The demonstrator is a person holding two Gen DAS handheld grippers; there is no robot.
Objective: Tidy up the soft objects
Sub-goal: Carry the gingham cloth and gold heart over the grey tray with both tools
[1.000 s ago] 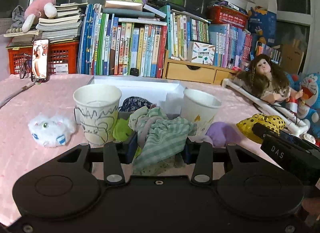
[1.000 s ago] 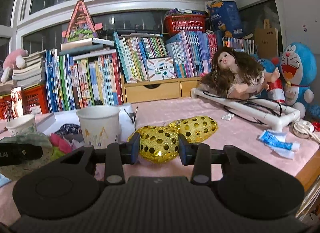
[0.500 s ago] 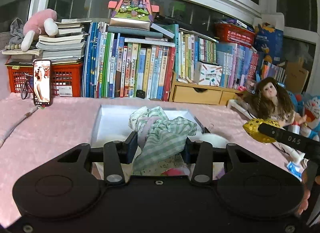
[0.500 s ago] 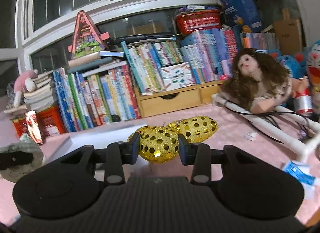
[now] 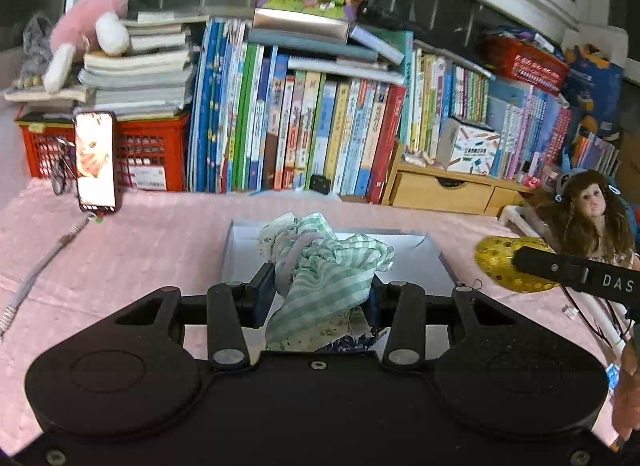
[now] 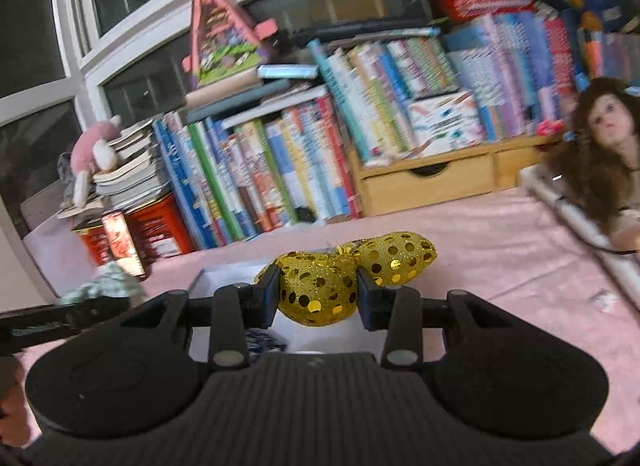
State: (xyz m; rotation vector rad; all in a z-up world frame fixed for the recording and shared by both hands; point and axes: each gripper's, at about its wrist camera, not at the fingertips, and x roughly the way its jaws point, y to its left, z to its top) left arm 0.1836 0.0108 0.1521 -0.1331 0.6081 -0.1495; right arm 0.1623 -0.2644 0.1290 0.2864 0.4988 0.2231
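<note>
My left gripper [image 5: 320,298] is shut on a bundle of green striped cloth [image 5: 324,266] and holds it in the air above a white tray [image 5: 436,266] on the pink tablecloth. My right gripper [image 6: 318,294] is shut on a soft gold sequined toy [image 6: 320,290], whose second lobe [image 6: 394,254] sticks out to the right. It hangs over the near part of the same white tray [image 6: 228,280]. The gold toy [image 5: 504,266] and the right gripper's arm show at the right of the left wrist view. A dark blue patterned cloth [image 6: 262,342] lies in the tray below.
A row of books [image 5: 304,133] and a wooden drawer unit [image 5: 440,191] line the back. A red crate [image 5: 152,153], a phone [image 5: 96,161] and a pink plush [image 5: 92,29] stand at the left. A doll [image 5: 588,217] lies on a white pipe frame at the right.
Both grippers have risen and moved forward over the white tray with their loads. The paper cups and the white plush have dropped out of view.
</note>
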